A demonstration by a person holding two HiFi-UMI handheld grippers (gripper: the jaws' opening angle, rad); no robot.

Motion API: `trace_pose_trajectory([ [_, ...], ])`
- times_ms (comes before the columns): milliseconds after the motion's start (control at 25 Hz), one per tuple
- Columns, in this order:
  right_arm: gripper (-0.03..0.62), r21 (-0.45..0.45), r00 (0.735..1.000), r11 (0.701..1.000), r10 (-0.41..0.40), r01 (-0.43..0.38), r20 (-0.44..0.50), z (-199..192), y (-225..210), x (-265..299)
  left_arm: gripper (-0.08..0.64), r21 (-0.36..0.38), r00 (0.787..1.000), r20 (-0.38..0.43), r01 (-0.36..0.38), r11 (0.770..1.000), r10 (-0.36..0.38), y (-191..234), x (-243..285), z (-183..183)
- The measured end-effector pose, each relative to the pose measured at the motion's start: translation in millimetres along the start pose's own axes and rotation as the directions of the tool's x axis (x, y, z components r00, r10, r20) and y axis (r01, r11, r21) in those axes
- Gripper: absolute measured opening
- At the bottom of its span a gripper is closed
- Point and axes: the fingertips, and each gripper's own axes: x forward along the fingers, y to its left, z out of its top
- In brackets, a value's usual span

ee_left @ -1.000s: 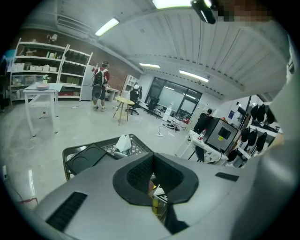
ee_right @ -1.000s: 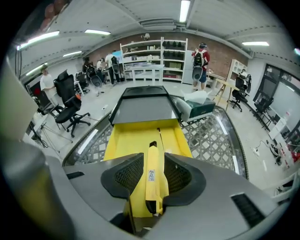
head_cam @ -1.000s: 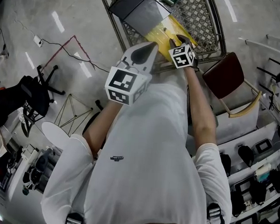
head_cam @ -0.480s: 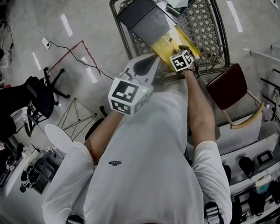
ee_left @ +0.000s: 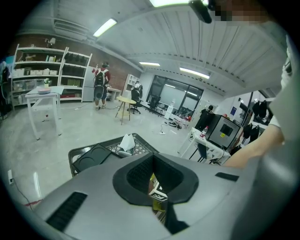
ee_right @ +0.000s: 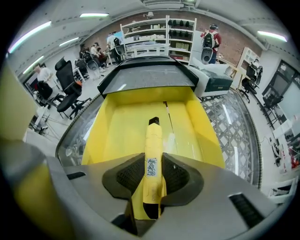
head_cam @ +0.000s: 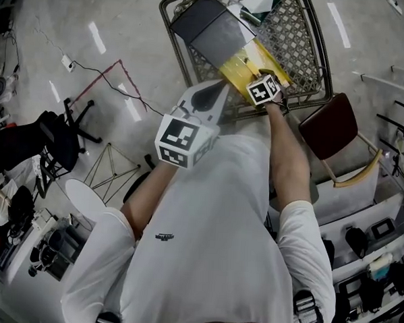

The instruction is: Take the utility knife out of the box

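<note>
A yellow utility knife (ee_right: 153, 154) lies lengthwise between the jaws of my right gripper (ee_right: 153, 161), its black tip pointing away over the floor of the yellow box (ee_right: 122, 126). The jaws have just been closing, and both pads now touch the knife's sides. In the head view my right gripper (head_cam: 260, 76) points steeply down into the yellow box (head_cam: 237, 61), whose dark grey lid (head_cam: 209, 26) stands open behind it. My left gripper (head_cam: 221, 84) hovers to the left of the box, shut and holding nothing.
The box sits in a wire mesh basket (head_cam: 296, 34) that also holds crumpled white paper (head_cam: 258, 0). A brown chair (head_cam: 332, 124) stands to the right, and shelves with gear are at the lower right. Cables and a black stool lie on the floor at left.
My right gripper has sunk lower into the yellow box. The left gripper has stayed where it was.
</note>
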Motion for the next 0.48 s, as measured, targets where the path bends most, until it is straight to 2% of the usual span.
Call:
trace_pose_trajectory([
  [120,0.101,0.054,1.0,0.998,0.025,-0.026,0.016,-0.5,-0.2,-3.3,-0.003,0.003,1.0,0.008,0.003,1.0,-0.003,-1.7,-2.5,1.0],
  [240,0.101,0.04,0.997,0.998,0.044,-0.046,0.06,7.9,6.9,-11.3,-0.003,0.009,1.0,0.011,0.008,1.0,-0.008,-3.6,-7.4,0.2],
  [320,0.101,0.033,0.995,0.998,0.042,-0.045,0.094,16.6,9.1,-18.4,-0.003,0.013,1.0,0.017,0.011,1.0,-0.011,-4.5,-8.8,1.0],
  [480,0.101,0.092,0.983,0.995,0.026,-0.043,0.18,30.6,11.1,-42.6,-0.003,0.024,0.999,0.029,0.025,0.999,-0.026,-8.7,-13.3,1.4],
])
